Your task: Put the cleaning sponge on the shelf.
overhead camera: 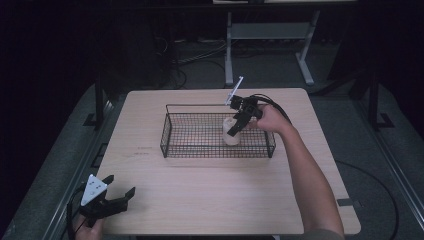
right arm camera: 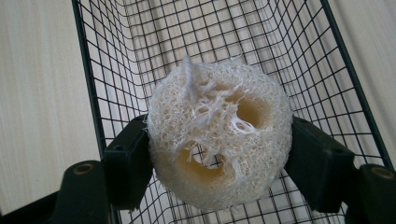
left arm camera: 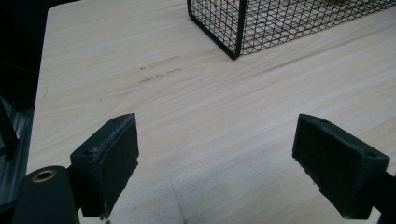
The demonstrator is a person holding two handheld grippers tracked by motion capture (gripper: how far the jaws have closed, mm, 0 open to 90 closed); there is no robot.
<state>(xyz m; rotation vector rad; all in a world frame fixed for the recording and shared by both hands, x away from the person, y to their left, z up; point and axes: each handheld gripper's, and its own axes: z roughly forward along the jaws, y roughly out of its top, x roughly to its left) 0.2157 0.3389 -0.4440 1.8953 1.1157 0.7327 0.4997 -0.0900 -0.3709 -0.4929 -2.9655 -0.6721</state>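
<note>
A pale, fibrous loofah piece point(right arm camera: 219, 135) with round holes in its end sits between the jaws of my right gripper point(right arm camera: 219, 158), which is shut on it. From above, that right gripper point(overhead camera: 235, 127) reaches down into a black wire basket point(overhead camera: 167, 135) and holds the loofah point(overhead camera: 231, 136) near the basket's right half. Under the loofah lies the basket's mesh floor point(right arm camera: 187, 42). My left gripper point(overhead camera: 121, 189) rests at the table's front left corner, open, with bare wood between its pads point(left arm camera: 109, 158).
The wooden table point(overhead camera: 200, 195) has free surface in front of the basket and on both sides. One corner of the basket point(left arm camera: 236, 44) stands ahead of my left gripper. A metal table frame point(overhead camera: 270, 35) stands on the floor beyond the far edge.
</note>
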